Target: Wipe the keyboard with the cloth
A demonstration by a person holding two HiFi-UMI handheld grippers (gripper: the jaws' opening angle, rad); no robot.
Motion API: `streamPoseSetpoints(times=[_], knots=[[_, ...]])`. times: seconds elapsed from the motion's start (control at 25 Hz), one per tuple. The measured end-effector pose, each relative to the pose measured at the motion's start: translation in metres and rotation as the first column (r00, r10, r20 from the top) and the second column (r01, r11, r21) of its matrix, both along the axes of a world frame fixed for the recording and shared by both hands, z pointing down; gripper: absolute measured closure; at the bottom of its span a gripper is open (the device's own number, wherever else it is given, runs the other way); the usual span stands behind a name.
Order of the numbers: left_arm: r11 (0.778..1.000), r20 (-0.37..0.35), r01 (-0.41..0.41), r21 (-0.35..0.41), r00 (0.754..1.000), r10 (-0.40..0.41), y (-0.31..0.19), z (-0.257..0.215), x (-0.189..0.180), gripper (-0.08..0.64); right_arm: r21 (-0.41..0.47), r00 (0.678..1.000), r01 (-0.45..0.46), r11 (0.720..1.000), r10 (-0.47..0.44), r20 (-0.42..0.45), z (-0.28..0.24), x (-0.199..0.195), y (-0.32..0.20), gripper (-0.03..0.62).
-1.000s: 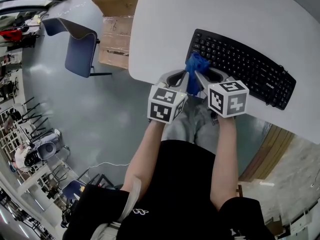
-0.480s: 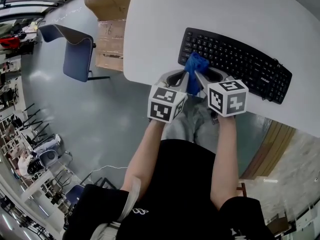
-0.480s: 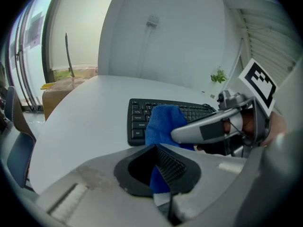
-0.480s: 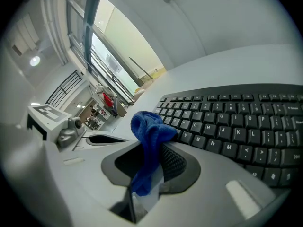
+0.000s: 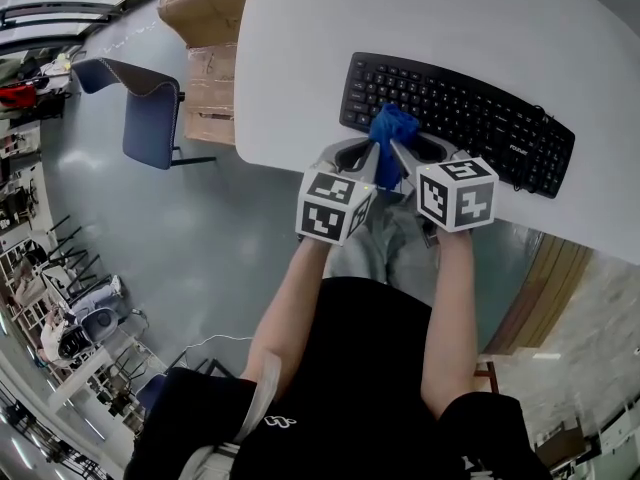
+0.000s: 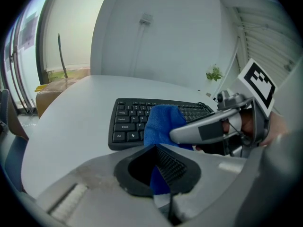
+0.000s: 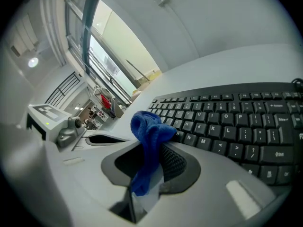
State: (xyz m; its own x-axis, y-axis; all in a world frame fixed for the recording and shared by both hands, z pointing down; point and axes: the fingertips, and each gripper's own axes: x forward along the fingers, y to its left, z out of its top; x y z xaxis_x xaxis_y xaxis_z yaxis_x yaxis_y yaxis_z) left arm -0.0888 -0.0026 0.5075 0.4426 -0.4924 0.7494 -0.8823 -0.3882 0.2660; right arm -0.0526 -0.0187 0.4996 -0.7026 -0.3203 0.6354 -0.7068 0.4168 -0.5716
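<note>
Cloth: we log it further along the keyboard, away from the left end where it sat a second ago. Keyboard: now further left in the head view.

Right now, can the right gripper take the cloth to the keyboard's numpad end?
Probably not alone: the right gripper and left gripper both have jaws shut on the cloth, tethering it. Otherwise the keyboard lies bare, with nothing in the way.
</note>
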Motion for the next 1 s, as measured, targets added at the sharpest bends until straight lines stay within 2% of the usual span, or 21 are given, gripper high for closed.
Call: streamPoseSetpoints(times=[1.0], knots=[[0.996,-0.025,-0.088,0.013,0.996,0.088,0.005,0.002,0.072,0.561,0.008,0.997,-0.080,0.997,0.080,-0.021,0.001,0.076,0.008,0.495]])
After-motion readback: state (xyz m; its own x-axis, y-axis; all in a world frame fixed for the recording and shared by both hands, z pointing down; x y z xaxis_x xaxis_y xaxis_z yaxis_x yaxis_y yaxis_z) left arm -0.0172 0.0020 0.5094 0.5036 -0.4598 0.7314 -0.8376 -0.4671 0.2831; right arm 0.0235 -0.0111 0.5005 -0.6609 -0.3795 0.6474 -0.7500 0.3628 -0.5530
